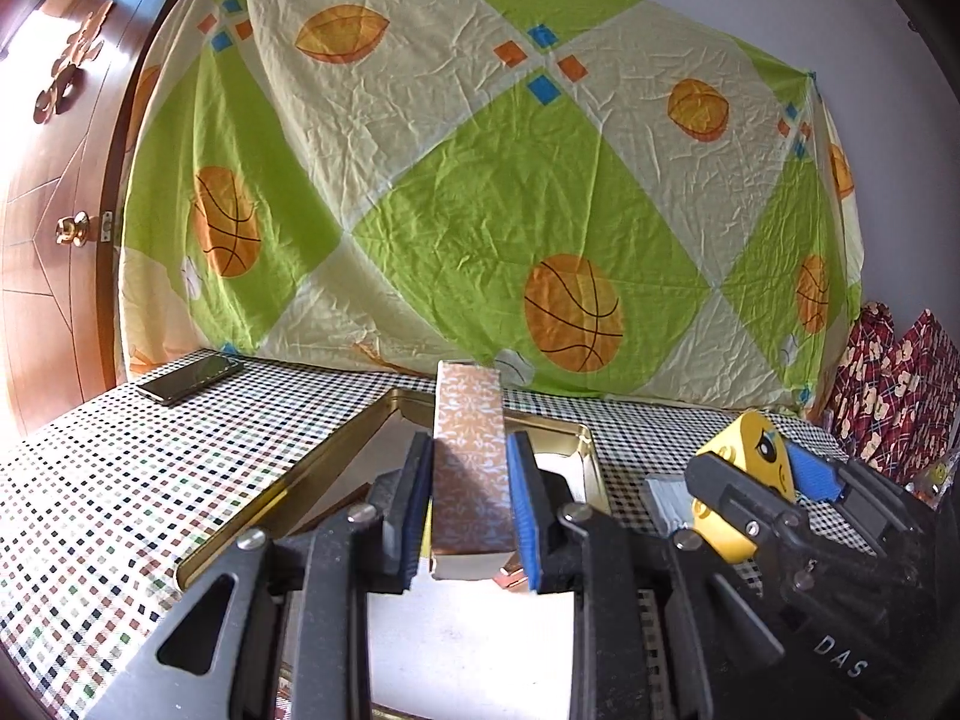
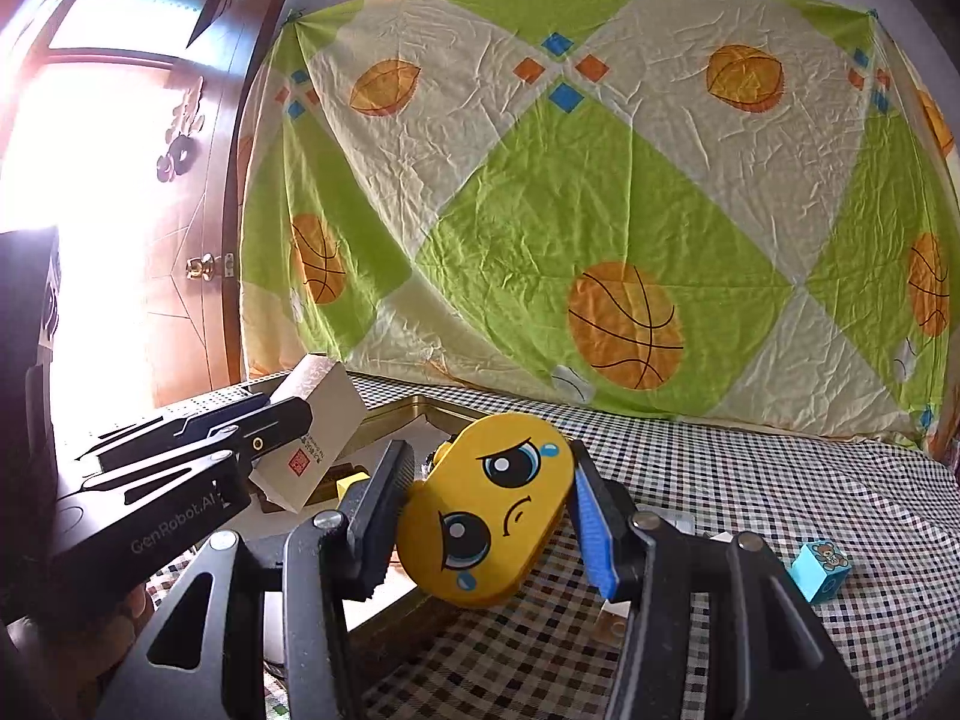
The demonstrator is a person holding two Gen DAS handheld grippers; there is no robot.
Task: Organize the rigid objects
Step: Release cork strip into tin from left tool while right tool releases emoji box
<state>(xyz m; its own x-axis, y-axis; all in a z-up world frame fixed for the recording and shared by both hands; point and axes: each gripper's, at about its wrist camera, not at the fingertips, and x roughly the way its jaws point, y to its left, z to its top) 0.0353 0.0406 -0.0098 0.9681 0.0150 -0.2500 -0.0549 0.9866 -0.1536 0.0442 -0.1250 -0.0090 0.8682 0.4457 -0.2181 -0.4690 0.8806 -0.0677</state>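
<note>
You are clamping the left gripper's [image 1: 471, 498] fingers on the patterned box [image 1: 471, 462], holding it above the gold tin [image 1: 252, 516] on the counter [image 1: 90, 480]. Your right gripper's [image 2: 489, 516] fingers are clamping the yellow block [image 2: 486, 510] just beside the tin.

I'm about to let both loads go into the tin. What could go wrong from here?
1. The left claw and right claw are close together, so they may bump over the tin.
2. The box is held upright; dropped like that, it may tip onto the rim.
3. The yellow toy hangs tilted near the tin's edge, so it could land on the cloth instead.
</note>
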